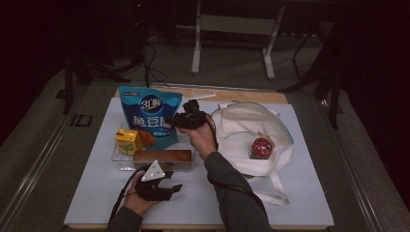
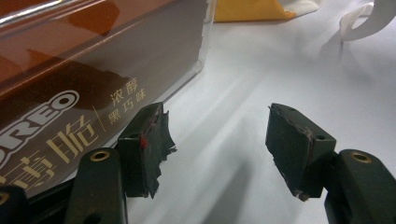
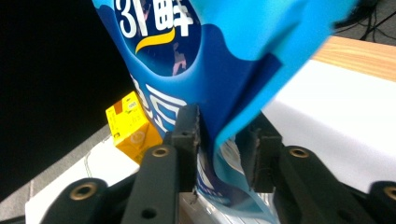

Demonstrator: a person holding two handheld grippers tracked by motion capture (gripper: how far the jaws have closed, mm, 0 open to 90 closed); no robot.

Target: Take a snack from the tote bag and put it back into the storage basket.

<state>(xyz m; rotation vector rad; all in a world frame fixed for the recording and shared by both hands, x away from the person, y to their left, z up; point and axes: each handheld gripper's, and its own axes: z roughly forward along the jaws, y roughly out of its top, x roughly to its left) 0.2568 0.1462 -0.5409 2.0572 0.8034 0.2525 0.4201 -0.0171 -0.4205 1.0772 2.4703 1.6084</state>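
Two black handheld grippers, dark grey sleeves

The person is wearing dark grey long sleeves (image 1: 237,203) that are reaching down to the wrists. The left gripper (image 1: 155,186) is showing a black body, a pale grey three-cornered plate (image 1: 153,171) on top and a black cable (image 1: 120,198) trailing off it. Its black jaw pads (image 2: 142,149) are fraying at the edges, with a red fleck showing, and brass-coloured screw eyelets (image 2: 99,155) are gleaming in the arms. The right gripper (image 1: 189,118) is looking just as black, with matching eyelets (image 3: 160,151) and its own dark cable (image 1: 227,186).
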